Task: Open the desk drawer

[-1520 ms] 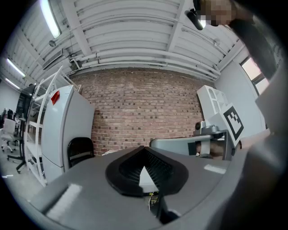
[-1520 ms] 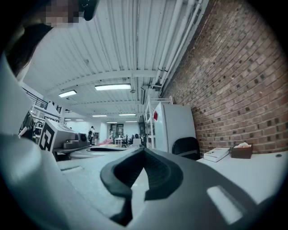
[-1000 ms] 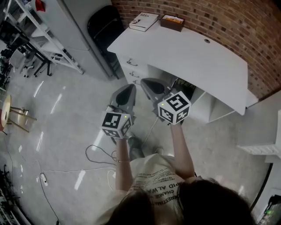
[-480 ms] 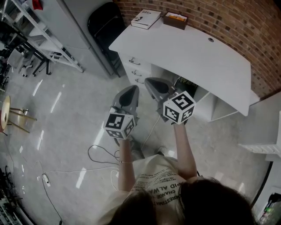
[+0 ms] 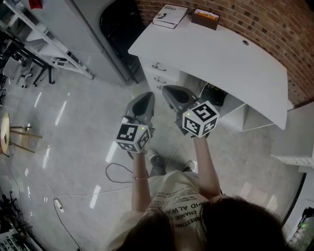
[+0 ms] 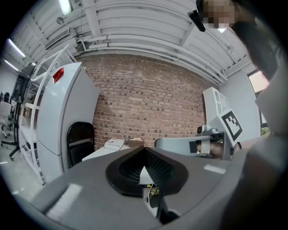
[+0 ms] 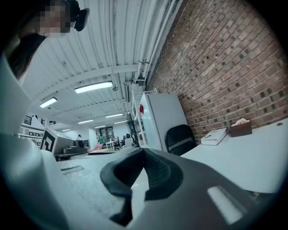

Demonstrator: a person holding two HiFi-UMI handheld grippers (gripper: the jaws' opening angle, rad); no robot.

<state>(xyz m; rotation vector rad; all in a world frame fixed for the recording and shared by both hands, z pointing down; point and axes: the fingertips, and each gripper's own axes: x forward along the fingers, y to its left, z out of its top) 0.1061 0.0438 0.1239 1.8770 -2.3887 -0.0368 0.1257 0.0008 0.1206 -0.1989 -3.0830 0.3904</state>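
A white desk (image 5: 216,54) stands against the brick wall. At its left end is a stack of three drawers (image 5: 158,77), each with a small metal handle, and all look closed. My left gripper (image 5: 145,96) is shut and empty, held in the air a short way in front of the drawers. Beside it my right gripper (image 5: 167,90) is also shut and empty, its tip just short of the lowest drawer front. In the left gripper view the jaws (image 6: 144,151) meet with nothing between them. The right gripper (image 7: 143,151) looks the same in its own view, with the desk top (image 7: 245,157) to its right.
A book (image 5: 169,15) and a brown box (image 5: 205,18) sit at the desk's back edge. A black chair (image 5: 117,22) stands left of the drawers beside a white cabinet (image 5: 91,29). A cable (image 5: 117,172) lies on the floor. A white shelf unit (image 5: 298,142) is at the right.
The desk has shifted up and right in the head view as the person stepped forward. Both grippers now sit closer to the drawer fronts and are still shut.
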